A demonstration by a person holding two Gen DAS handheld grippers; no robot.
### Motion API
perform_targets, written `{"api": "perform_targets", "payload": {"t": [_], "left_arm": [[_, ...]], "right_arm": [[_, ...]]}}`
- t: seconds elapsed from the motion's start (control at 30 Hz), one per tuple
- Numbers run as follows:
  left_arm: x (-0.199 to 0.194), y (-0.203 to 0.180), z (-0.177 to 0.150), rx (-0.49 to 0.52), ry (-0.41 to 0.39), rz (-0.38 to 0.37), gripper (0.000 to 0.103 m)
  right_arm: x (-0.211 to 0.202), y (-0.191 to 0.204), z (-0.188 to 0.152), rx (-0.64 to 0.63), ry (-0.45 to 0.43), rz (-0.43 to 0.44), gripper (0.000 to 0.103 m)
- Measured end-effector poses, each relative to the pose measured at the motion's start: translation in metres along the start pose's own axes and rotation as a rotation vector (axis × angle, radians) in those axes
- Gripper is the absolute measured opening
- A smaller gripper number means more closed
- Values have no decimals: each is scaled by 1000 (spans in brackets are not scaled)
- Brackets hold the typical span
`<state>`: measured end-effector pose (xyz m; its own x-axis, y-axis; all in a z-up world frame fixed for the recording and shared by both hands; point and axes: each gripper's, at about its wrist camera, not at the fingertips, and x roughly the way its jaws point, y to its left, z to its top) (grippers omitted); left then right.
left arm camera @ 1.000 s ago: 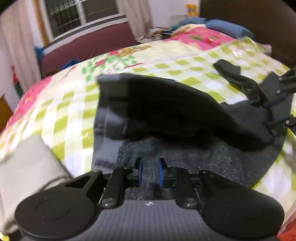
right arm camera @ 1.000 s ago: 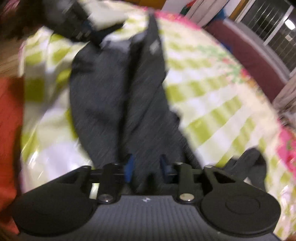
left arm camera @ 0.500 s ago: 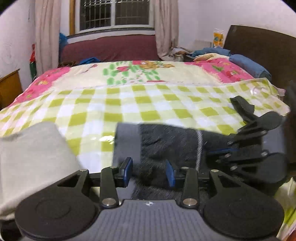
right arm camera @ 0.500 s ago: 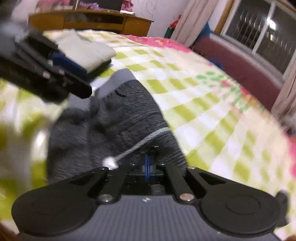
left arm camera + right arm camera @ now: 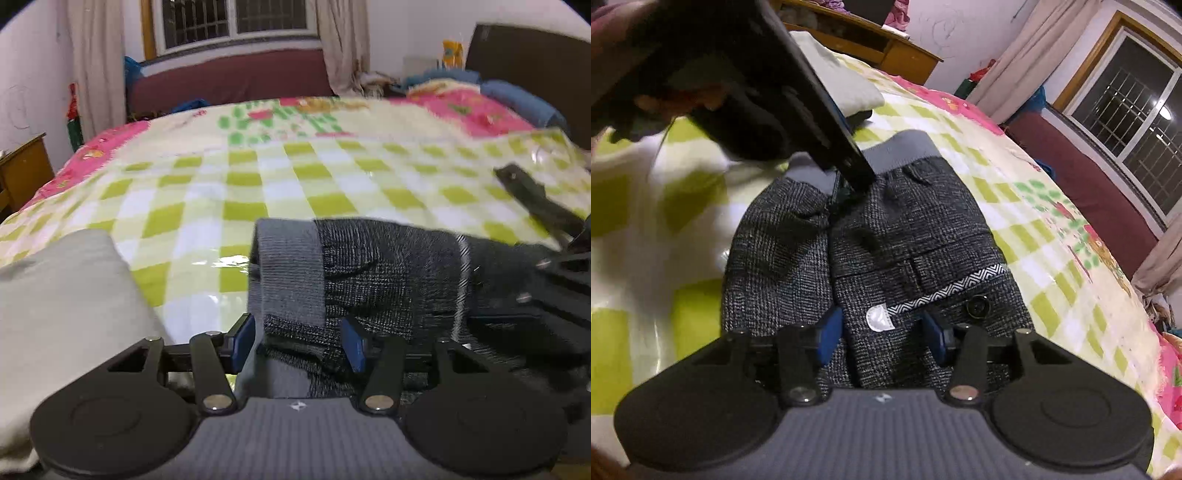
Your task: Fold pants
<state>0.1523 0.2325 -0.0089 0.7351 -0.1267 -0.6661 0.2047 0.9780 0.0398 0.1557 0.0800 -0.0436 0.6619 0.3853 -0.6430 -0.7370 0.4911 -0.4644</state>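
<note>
bed (image 5: 236, 192) spread ahead of both grippers | pants (image 5: 886, 236) lay folded under them, waistband by left gripper (image 5: 297, 341) | left jaws just opened, apart over cloth | right gripper (image 5: 882, 338) likewise opened, gripping nothing

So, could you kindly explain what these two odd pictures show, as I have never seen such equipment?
There is no robot here: a person holds a two-finger gripper in each hand, and a wide-angle camera on each looks along its fingers. One picture comes from the left gripper, the other from the right gripper. On the checked bedspread lie dark grey pants, already folded small, with a folded pale cloth beside them. Both grippers have just been opening. Their blue pads now stand apart over the pants, gripping nothing. The black shape at the top left of the right picture is the left gripper seen from outside.
</note>
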Motion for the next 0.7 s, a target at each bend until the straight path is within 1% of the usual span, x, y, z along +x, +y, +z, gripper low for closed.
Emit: {"api": "perform_targets", "payload": {"t": [0.07, 0.1, 0.17, 0.2, 0.23, 0.27, 0.3, 0.33, 0.37, 0.43, 0.5, 0.6, 0.63, 0.7], "left_arm": [[8, -1, 0, 15, 12, -1, 64], [8, -1, 0, 17, 18, -3, 60], [4, -2, 2, 24, 21, -11, 57], [1, -2, 3, 30, 24, -12, 54], [0, 0, 5, 30, 31, -17, 52], [-1, 1, 7, 28, 41, -15, 40], [-3, 4, 9, 28, 49, -9, 35], [-8, 9, 12, 18, 52, -23, 33], [-13, 13, 13, 5, 51, -37, 31], [-30, 17, 15, 8, 30, -43, 31], [-44, 18, 14, 22, 9, -32, 31], [-58, 20, 9, 0, -4, -71, 32], [-64, 19, 5, 3, -25, -76, 34], [-67, 18, -1, 15, -32, -80, 50]], "right_arm": [[-7, 4, -3, -37, -5, -1, 48], [-10, 4, -5, -44, -8, 3, 48], [-6, 1, -12, -49, 18, -11, 45], [-2, -3, -13, -27, 32, -5, 38], [1, -8, -14, 8, 44, 13, 24], [3, -15, -11, 57, 63, 53, 16], [2, -18, -8, 90, 72, 70, 12], [-3, -19, -7, 112, 72, 81, 9], [-9, -21, -3, 123, 64, 93, 8], [-25, -26, 3, 151, 38, 117, 7], [-44, -26, 9, 168, 6, 140, 7], [-63, -33, 11, 218, -11, 169, 7], [-66, -39, 11, 261, -6, 185, 7], [-66, -50, 11, 345, 2, 227, 7]]}}
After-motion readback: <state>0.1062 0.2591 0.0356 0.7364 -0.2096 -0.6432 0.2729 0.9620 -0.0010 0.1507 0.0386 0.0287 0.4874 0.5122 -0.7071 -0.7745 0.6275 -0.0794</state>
